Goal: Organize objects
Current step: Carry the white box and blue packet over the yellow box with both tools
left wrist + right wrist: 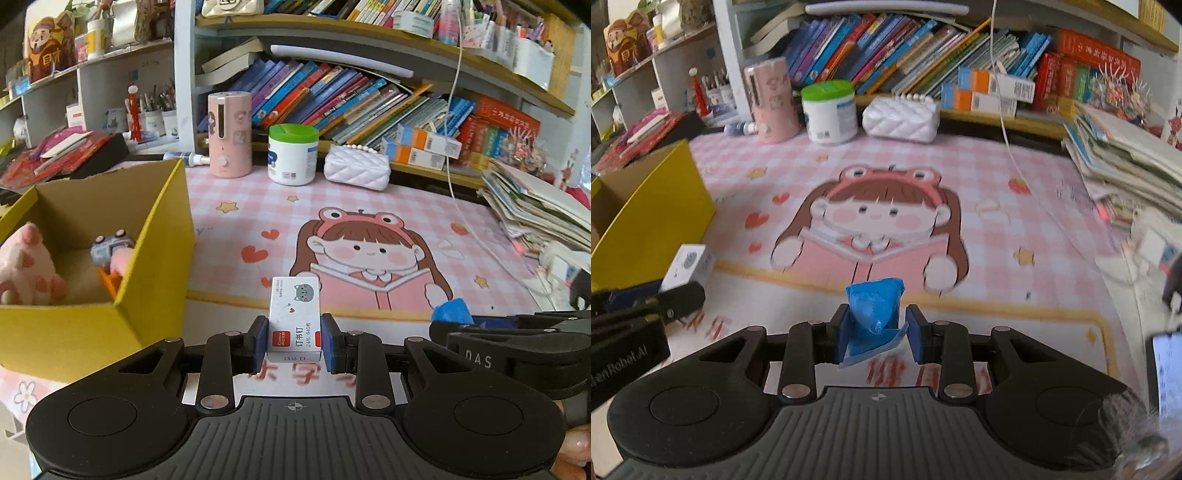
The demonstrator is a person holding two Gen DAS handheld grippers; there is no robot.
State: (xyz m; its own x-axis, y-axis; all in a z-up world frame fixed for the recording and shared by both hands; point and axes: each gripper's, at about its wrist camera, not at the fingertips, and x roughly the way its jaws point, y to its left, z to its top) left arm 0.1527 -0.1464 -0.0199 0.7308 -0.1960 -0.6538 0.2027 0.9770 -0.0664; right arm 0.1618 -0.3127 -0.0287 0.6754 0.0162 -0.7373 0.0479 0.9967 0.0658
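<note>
My left gripper (pixel 294 341) is shut on a white staple box (pixel 294 317) with a grey cat print, held just above the pink desk mat (pixel 369 199). The box also shows in the right wrist view (pixel 689 267). A yellow cardboard box (pixel 147 295) stands open to the left, holding a pink plush toy (pixel 26 266) and a small grey toy car (pixel 110 245). My right gripper (pixel 875 332) is shut on a blue plastic packet (pixel 875 314) over the mat's front edge; the packet also shows in the left wrist view (pixel 452 310).
At the back stand a pink humidifier (pixel 229 134), a green-lidded white tub (pixel 293 154) and a white quilted purse (pixel 357 167), under shelves of books (pixel 332 96). A stack of papers and books (pixel 535 210) lies at the right. A white cable (pixel 448 155) hangs down.
</note>
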